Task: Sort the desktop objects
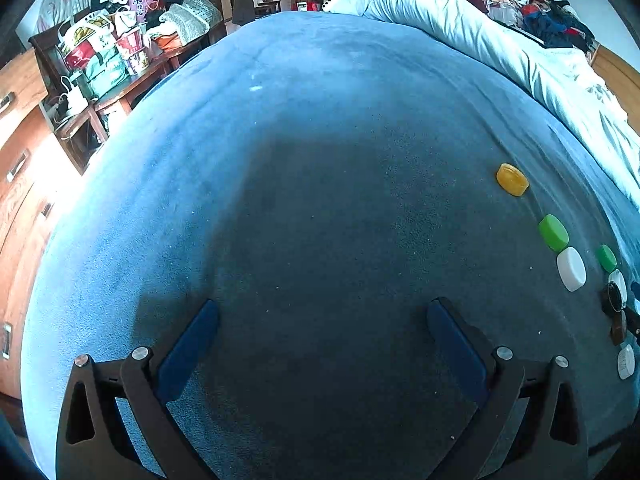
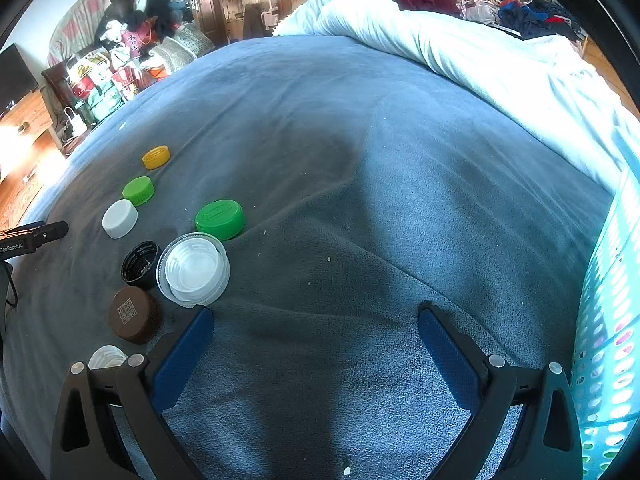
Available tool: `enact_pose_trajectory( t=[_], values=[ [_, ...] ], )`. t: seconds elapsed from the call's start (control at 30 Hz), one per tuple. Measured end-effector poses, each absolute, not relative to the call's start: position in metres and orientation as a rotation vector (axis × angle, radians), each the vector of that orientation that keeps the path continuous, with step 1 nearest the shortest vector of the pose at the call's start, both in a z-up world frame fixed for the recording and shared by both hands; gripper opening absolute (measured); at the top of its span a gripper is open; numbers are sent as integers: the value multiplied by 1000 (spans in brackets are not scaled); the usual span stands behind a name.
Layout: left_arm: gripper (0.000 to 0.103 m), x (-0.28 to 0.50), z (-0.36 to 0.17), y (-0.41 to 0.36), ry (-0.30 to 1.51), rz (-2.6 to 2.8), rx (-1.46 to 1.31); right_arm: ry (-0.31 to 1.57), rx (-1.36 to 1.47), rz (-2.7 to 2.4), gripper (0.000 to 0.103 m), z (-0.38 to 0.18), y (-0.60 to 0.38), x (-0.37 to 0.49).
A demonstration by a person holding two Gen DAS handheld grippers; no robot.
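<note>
Several bottle caps lie on a blue-grey blanket (image 2: 360, 200). The right wrist view shows a yellow cap (image 2: 156, 157), a small green cap (image 2: 138, 191), a white cap (image 2: 119, 219), a large green cap (image 2: 220, 219), a clear lid (image 2: 193, 269), a black cap (image 2: 139, 262), a brown cap (image 2: 134, 319) and a white ribbed cap (image 2: 105, 357). My right gripper (image 2: 316, 322) is open, its left finger just below the clear lid. My left gripper (image 1: 322, 316) is open over bare blanket, with the yellow cap (image 1: 512, 179), green cap (image 1: 553, 233) and white cap (image 1: 571, 269) far to its right.
A turquoise perforated basket (image 2: 608, 320) stands at the right edge of the right wrist view. A pale rolled duvet (image 2: 460, 52) lies along the far right of the bed. A cluttered wooden side table (image 1: 100, 68) and drawers (image 1: 20, 152) stand to the left. Part of the other gripper (image 2: 32, 236) shows at the left.
</note>
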State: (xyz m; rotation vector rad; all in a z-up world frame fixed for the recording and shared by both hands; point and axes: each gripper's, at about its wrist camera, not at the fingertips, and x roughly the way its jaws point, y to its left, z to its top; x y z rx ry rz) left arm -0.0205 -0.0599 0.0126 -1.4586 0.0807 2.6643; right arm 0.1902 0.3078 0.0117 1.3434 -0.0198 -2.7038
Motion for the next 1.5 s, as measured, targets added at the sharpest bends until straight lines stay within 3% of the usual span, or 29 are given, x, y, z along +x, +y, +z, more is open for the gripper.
enact_pose_trajectory(
  t=[1.5],
  values=[
    [102,-29,12,-56,79,2667,-1460,-21,1345,-2703,103,11,310,193]
  ],
)
